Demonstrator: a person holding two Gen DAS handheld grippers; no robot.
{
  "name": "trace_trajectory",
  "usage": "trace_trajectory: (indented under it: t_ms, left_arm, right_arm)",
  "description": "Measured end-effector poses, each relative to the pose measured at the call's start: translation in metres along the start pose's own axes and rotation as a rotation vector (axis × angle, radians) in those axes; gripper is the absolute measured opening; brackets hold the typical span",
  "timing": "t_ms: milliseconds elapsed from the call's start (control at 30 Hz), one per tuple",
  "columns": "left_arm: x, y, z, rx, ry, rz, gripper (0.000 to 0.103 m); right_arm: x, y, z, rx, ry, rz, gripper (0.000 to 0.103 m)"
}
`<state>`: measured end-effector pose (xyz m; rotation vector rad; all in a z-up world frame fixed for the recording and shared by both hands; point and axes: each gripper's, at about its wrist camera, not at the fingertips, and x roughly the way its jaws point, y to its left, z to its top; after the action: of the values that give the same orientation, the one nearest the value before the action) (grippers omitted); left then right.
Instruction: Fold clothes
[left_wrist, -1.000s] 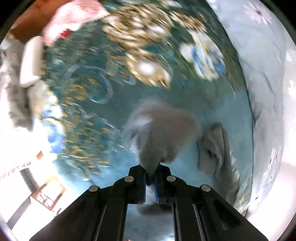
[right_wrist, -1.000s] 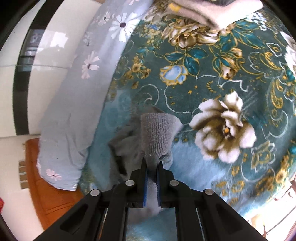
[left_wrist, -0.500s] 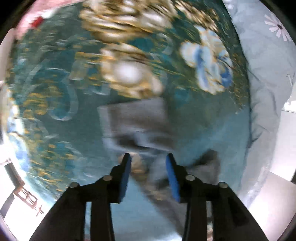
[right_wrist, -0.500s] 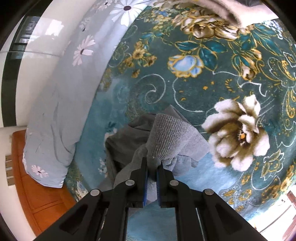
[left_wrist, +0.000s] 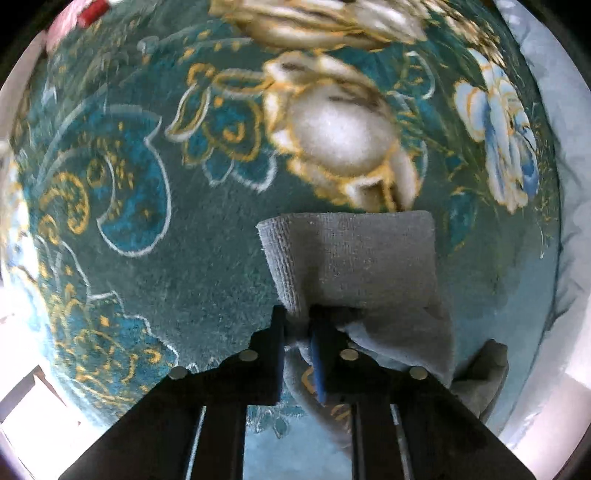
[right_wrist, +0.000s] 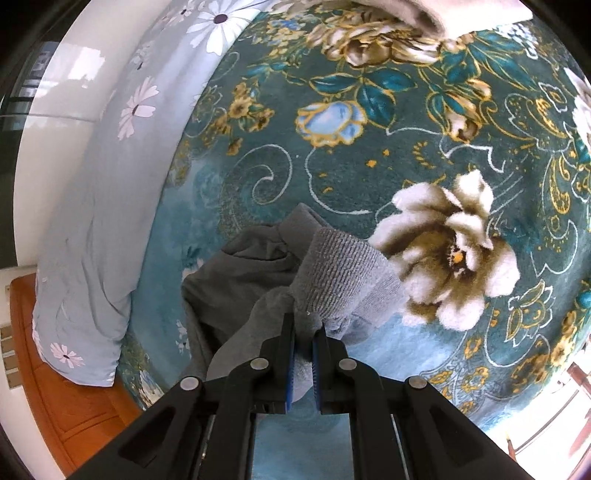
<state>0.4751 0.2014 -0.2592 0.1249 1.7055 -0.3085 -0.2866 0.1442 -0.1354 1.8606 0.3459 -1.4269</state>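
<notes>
Left wrist view: your left gripper (left_wrist: 297, 328) is closing on the near left corner of the grey knitted garment (left_wrist: 354, 262), the blue pads (left_wrist: 317, 354) nearly together with a fold of ribbed cloth pinched between them. From that pinch the cloth runs straight ahead as a flat, squared panel lying on the teal flowered blanket (left_wrist: 147, 277), its far edge square across the view and its length along the line of your fingers; a looser tail of the same grey drops away to the lower right.

In the right wrist view, your right gripper (right_wrist: 303, 336) is clamped nearly closed on another fold of the grey knitted garment (right_wrist: 343, 273), ribbed cuff bulging just beyond the tips. Behind and to the left of that cuff the rest of the cloth lies crumpled on the teal flowered blanket (right_wrist: 369, 147), with a pale blue daisy-print pillow (right_wrist: 110, 206) along the left edge and a stack of folded pale cloth (right_wrist: 443, 14) at the top.

Both hands point steeply down at the bed and both have cloth; neither is clearly nearer. The coming move likely turns on the flat panel ahead of your left fingers, which marks the fold line to carry the right hand's bunched end towards.
</notes>
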Motion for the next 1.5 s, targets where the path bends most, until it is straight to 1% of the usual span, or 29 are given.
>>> trace_trajectory:
  t_ms: [33,67,133,167,200,267,333,433,467,533,600,667,733,800,833,867,900,933,967,1000,1067,1100,1133,1200,1233,1300,1400,1433,1500]
  left_arm:
    - [-0.016,-0.005,0.002,0.018,-0.026,-0.034,0.011]
    - [-0.037,-0.010,0.004,0.042,-0.055,-0.086,0.011]
    - [-0.080,-0.018,0.006,0.093,-0.115,-0.181,0.011]
    - [-0.098,-0.017,0.005,0.119,-0.144,-0.203,0.011]
    - [-0.110,-0.012,0.003,0.142,-0.162,-0.208,0.011]
    - [-0.124,0.004,-0.003,0.183,-0.174,-0.191,0.011]
    - [-0.110,0.025,-0.010,0.204,-0.139,-0.122,0.011]
    - [-0.070,0.059,-0.022,0.190,-0.075,0.048,0.011]
    - [-0.059,0.070,-0.023,0.152,-0.056,0.072,0.011]
    - [-0.037,0.091,-0.022,0.048,-0.027,0.086,0.011]
    - [-0.028,0.103,-0.022,-0.024,-0.014,0.074,0.011]
    - [-0.031,0.101,-0.021,-0.017,-0.012,0.068,0.013]
    - [-0.036,0.093,-0.020,0.034,-0.001,0.081,0.015]
    - [-0.045,0.089,-0.020,0.054,0.001,0.085,0.025]
    - [-0.053,0.088,-0.020,0.052,-0.012,0.094,0.034]
    - [-0.063,0.085,-0.020,0.055,-0.037,0.093,0.041]
    - [-0.073,0.082,-0.021,0.064,-0.058,0.076,0.043]
    - [-0.078,0.078,-0.022,0.072,-0.069,0.054,0.044]
    - [-0.081,0.071,-0.024,0.078,-0.065,0.022,0.045]
    - [-0.081,0.060,-0.026,0.083,-0.048,-0.019,0.045]
    - [-0.080,0.037,-0.030,0.092,-0.015,-0.102,0.047]
    - [-0.074,0.022,-0.033,0.092,0.020,-0.148,0.047]
    - [-0.064,0.006,-0.038,0.080,0.068,-0.191,0.048]
    - [-0.045,-0.019,-0.048,0.044,0.154,-0.263,0.051]
    - [-0.032,-0.031,-0.054,0.019,0.199,-0.285,0.054]
    - [-0.004,-0.051,-0.066,-0.048,0.286,-0.303,0.055]
    - [0.022,-0.065,-0.081,-0.164,0.353,-0.337,0.055]
    - [0.028,-0.068,-0.084,-0.205,0.368,-0.358,0.055]
    - [0.037,-0.072,-0.089,-0.266,0.391,-0.397,0.055]
  right_arm:
    - [-0.003,0.004,0.001,-0.015,-0.002,-0.002,0.008]
    - [-0.009,0.010,0.003,-0.034,-0.013,0.009,0.008]
    - [-0.031,0.021,0.007,-0.075,-0.053,0.078,0.008]
    - [-0.045,0.026,0.007,-0.110,-0.079,0.107,0.008]
    - [-0.060,0.029,0.006,-0.147,-0.106,0.126,0.008]
    - [-0.073,0.016,0.000,-0.180,-0.121,0.117,0.008]
    - [-0.083,-0.001,-0.007,-0.203,-0.126,0.099,0.008]
    - [-0.048,-0.042,-0.019,-0.181,-0.053,-0.032,0.008]
    - [-0.033,-0.055,-0.022,-0.161,-0.023,-0.069,0.008]
    - [-0.002,-0.078,-0.026,-0.111,0.039,-0.128,0.008]
    - [0.015,-0.088,-0.030,-0.105,0.064,-0.161,0.008]
    - [0.019,-0.091,-0.031,-0.113,0.066,-0.173,0.009]
    - [0.016,-0.092,-0.028,-0.115,0.070,-0.161,0.010]
    - [0.011,-0.092,-0.023,-0.116,0.082,-0.142,0.013]
    - [0.006,-0.092,-0.020,-0.115,0.087,-0.136,0.017]
    - [0.000,-0.091,-0.018,-0.118,0.080,-0.136,0.024]
    - [-0.007,-0.089,-0.017,-0.123,0.059,-0.150,0.031]
    - [-0.016,-0.088,-0.015,-0.125,0.025,-0.178,0.049]
    - [-0.024,-0.089,-0.012,-0.111,-0.011,-0.198,0.055]
    - [-0.032,-0.092,-0.009,-0.090,-0.043,-0.211,0.055]
    - [-0.032,-0.077,-0.001,-0.080,-0.065,-0.172,0.055]
    - [-0.030,-0.068,0.003,-0.078,-0.071,-0.146,0.055]
    - [-0.024,-0.056,0.005,-0.088,-0.061,-0.116,0.055]
    - [0.005,-0.016,0.005,-0.128,-0.001,-0.037,0.055]
    - [0.021,0.004,0.003,-0.145,0.034,0.002,0.055]
    - [0.056,0.044,-0.003,-0.173,0.110,0.074,0.056]
    - [0.114,0.105,-0.012,-0.185,0.209,0.137,0.056]
    - [0.131,0.120,-0.013,-0.183,0.229,0.135,0.056]
    - [0.159,0.144,-0.012,-0.176,0.249,0.099,0.056]
